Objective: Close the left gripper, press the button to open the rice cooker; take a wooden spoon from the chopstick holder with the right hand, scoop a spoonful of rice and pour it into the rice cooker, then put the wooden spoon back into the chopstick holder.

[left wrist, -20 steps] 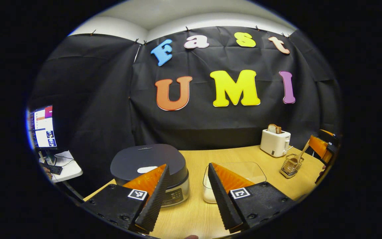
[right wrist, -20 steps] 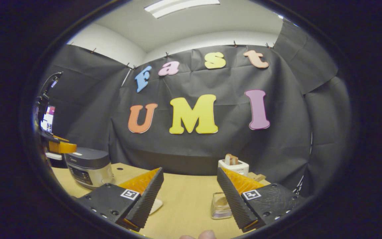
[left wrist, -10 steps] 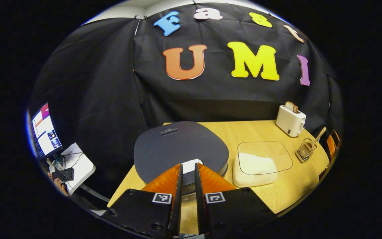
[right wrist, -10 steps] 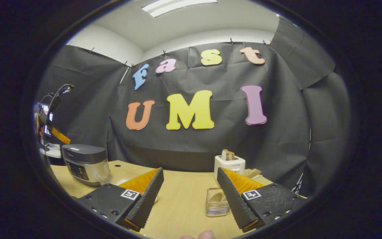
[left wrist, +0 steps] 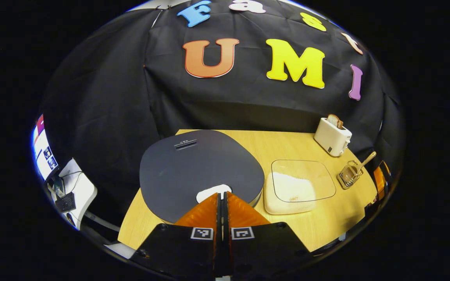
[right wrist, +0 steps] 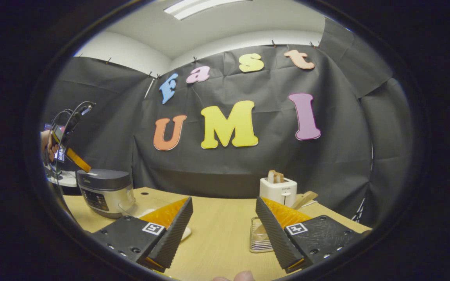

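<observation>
Now you poise your pinched left gripper (left wrist: 221,195) over the button (left wrist: 213,192).
Its fingers meet to make one blunt tip; your right gripper (right wrist: 222,218) gapes, empty, near the spoon (right wrist: 302,200) (cooker (left wrist: 199,171) lid down).

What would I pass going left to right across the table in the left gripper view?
Rice cooker → rice container → chopstick holder with the wooden spoon. The toaster sits farther back, above the gap between the container and the holder.
</observation>
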### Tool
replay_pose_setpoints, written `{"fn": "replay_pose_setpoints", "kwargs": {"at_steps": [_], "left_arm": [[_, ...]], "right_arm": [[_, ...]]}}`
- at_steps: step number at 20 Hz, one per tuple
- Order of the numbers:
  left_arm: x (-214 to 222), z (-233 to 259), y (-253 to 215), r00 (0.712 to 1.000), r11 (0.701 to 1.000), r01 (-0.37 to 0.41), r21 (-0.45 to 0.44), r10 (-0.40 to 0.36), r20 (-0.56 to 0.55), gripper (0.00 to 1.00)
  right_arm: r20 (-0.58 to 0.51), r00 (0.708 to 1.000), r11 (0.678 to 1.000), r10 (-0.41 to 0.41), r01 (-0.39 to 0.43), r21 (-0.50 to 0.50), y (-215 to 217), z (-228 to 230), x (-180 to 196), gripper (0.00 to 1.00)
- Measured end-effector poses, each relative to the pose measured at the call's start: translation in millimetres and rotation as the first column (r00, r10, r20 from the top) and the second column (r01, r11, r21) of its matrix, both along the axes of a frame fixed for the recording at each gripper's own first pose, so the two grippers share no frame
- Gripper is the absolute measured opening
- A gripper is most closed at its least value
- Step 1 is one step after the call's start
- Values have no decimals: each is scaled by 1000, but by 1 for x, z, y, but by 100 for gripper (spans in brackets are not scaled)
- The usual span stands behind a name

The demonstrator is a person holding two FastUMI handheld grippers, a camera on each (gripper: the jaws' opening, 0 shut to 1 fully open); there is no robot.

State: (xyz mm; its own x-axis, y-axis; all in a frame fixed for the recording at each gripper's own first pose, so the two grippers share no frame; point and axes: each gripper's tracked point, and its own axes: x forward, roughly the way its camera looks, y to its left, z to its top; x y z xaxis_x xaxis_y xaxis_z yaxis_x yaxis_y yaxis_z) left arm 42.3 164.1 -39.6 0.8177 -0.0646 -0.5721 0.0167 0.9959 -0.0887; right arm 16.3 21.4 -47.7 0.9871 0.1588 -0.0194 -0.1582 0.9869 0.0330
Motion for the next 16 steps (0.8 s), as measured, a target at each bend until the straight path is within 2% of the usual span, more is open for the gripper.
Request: {"fn": "replay_pose_setpoints", "kwargs": {"at_steps": [5, 7, 9, 11, 13, 14, 15, 16], "left_arm": [[10, -10, 7, 999, 997, -34, -67, 31, -41, 2], [12, -10, 9, 998, 997, -41, -65, 39, -41, 0], [12, -12, 10, 999, 999, -38, -39, 37, -33, 3], [12, -14, 10, 999, 999, -34, -13, 34, -8, 3], [11, -13, 10, 999, 998, -41, -48, 41, 11, 3], [11, -13, 9, 999, 996, -41, -77, 42, 10, 3], [12, -13, 9, 999, 995, -35, -97, 38, 31, 3], [2, -8, 9, 999, 994, -32, -107, 33, 11, 3]], "right_arm": [[-16, 1000, 1000, -11, 11, 20, -9, -8, 2, 96], [-27, 1000, 999, -11, 12, 33, -10, -11, 4, 96], [-40, 999, 999, -4, 6, 53, -8, -16, 6, 96], [-52, 999, 997, 16, -12, 72, 1, -20, 9, 92], [-64, 997, 997, 39, -34, 76, 12, -26, 9, 92], [-70, 996, 996, 51, -46, 74, 16, -29, 9, 96], [-75, 995, 996, 59, -54, 71, 20, -32, 9, 93], [-78, 995, 996, 66, -60, 70, 21, -33, 8, 96]]}}
